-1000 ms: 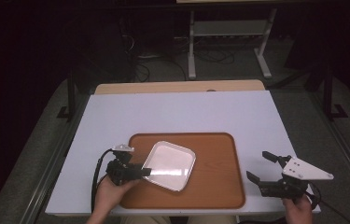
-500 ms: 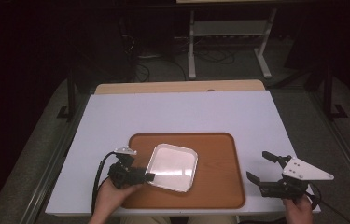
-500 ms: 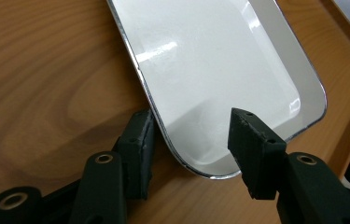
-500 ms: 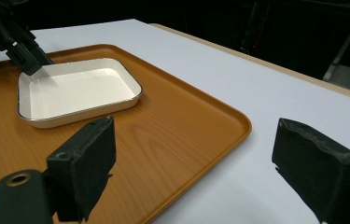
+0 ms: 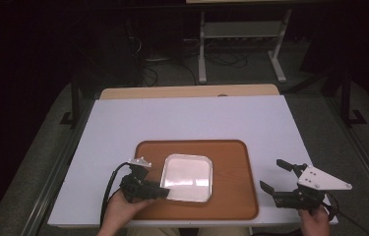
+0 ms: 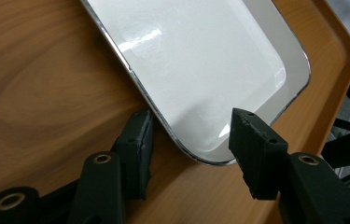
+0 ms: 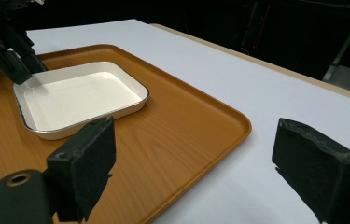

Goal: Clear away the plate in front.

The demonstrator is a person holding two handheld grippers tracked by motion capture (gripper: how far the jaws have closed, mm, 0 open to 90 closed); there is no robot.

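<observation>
Left gripper [image 6: 189,135], seen along its own jaws: the two black pads straddle a corner of the white enamel dish [image 6: 196,70], one pad outside the chrome-edged rim, the other above the dish floor; the jaws have just been opening and stand apart from the rim, so the corner lies between them ungripped. In the high view the left gripper [image 5: 165,192] sits at the dish's near-left corner, borne by the person's left hand [image 5: 123,211], its cable looping to the left.

The dish [image 5: 188,177], a shallow rectangle with rounded corners, rests flat on the brown wood-grain tray [image 5: 231,162], left of the tray's middle. The tray lies on the white table [image 5: 192,118], toward the near edge.

Right gripper [image 5: 276,177]: jaws spread wide, nothing between them, held over the table just beyond the tray's right rim, well apart from the dish. Its own view shows the tray [image 7: 186,126] and dish [image 7: 79,98] beyond the two pads [image 7: 88,163].
</observation>
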